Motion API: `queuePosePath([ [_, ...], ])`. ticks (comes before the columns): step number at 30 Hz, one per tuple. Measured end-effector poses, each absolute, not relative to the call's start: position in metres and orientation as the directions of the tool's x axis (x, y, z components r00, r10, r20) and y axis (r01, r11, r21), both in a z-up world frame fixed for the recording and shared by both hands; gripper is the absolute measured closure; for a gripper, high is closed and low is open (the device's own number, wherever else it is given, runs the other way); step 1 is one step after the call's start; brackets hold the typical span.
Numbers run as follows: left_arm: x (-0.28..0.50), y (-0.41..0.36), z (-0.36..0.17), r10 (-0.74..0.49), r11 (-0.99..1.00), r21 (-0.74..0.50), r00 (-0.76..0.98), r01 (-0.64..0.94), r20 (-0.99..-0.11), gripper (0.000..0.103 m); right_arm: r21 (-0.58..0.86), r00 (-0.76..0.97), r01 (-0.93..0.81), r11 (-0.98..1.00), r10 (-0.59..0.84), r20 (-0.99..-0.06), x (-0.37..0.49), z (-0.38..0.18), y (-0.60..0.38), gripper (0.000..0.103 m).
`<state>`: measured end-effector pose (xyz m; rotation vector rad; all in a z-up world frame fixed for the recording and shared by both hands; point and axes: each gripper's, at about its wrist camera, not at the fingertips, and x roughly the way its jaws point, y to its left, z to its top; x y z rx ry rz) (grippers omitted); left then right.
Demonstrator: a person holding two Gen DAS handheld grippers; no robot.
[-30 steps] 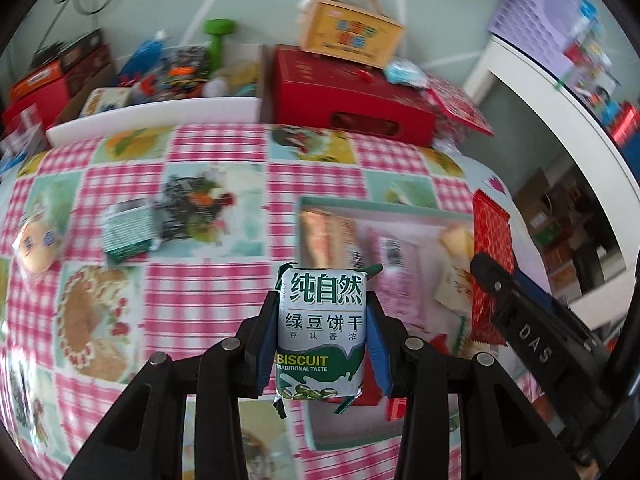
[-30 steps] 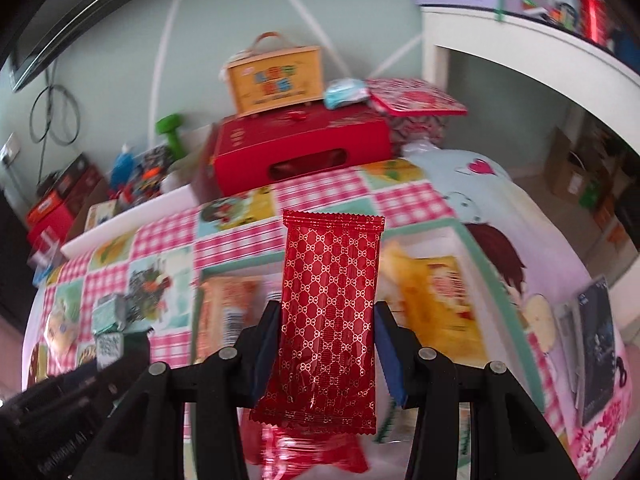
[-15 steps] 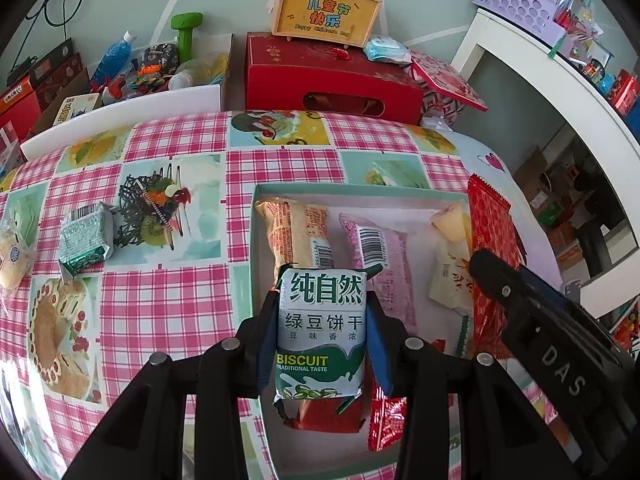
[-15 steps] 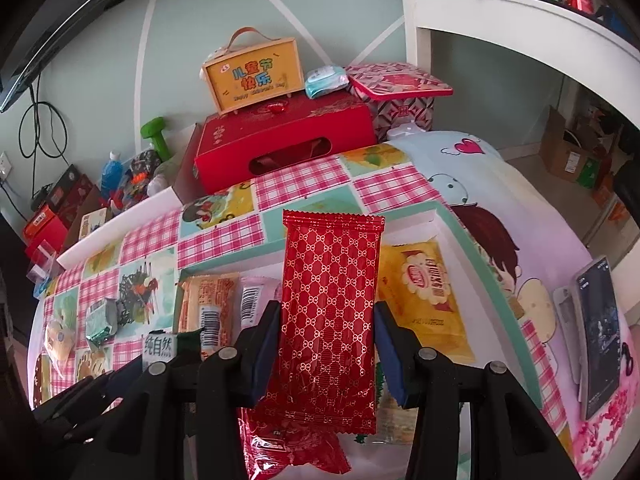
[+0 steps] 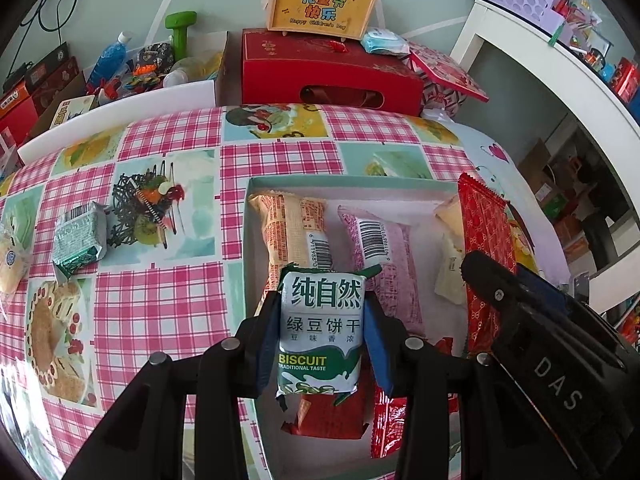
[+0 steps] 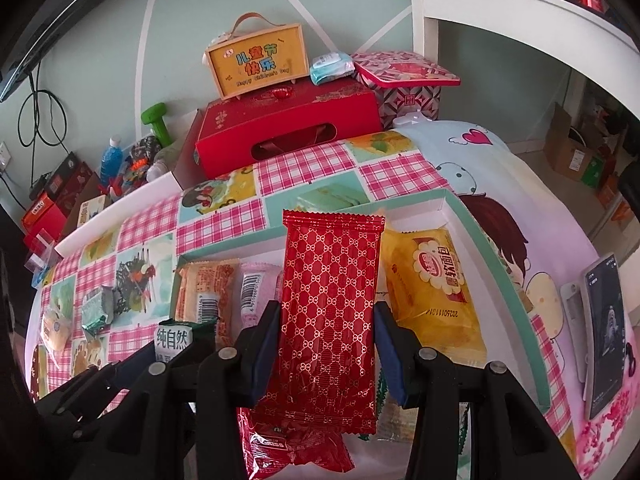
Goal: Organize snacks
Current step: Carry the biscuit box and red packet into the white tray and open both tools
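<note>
Holding one snack per gripper, both hands hang over the box (image 5: 246, 216), which serves as the collection point.

The left gripper (image 5: 322, 336) is closed to pack width on the biscuit pack (image 5: 322, 320), pads pressing its two side faces, label up. Gripping across the narrow sides keeps the pack upright and the bottom free for set-down. It hangs above the box's near-left area, over a red wrapper (image 5: 328, 416).

The right gripper (image 6: 326, 340) is likewise clamped on the red bar (image 6: 330, 304), held at its lower half with the long end projecting forward, over the box centre (image 6: 444, 200).

Inside lie an orange pack (image 5: 288, 228), a pink pack (image 5: 380, 248) and a yellow bread pack (image 6: 432, 280). A green pack (image 5: 80, 240) remains outside on the cloth (image 5: 160, 312), apparently yet to be collected.
</note>
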<state>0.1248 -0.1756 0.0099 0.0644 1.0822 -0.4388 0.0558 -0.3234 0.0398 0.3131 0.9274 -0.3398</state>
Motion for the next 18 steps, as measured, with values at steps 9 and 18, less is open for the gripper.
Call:
queuePosePath([
  [9,0.126,-0.168,0.015,-0.309,0.919,-0.166,0.393,0.358,-0.866,0.049,0.119,0.555,0.417,0.901,-0.149,-0.818,0.055,0.043,-0.323,0.05],
  [18,0.126,-0.159,0.031,-0.319,0.922,-0.181,0.409,0.341,-0.855,0.047,0.118,0.576,0.418,0.901,-0.162,-0.801,0.049,0.059,-0.322,0.046],
])
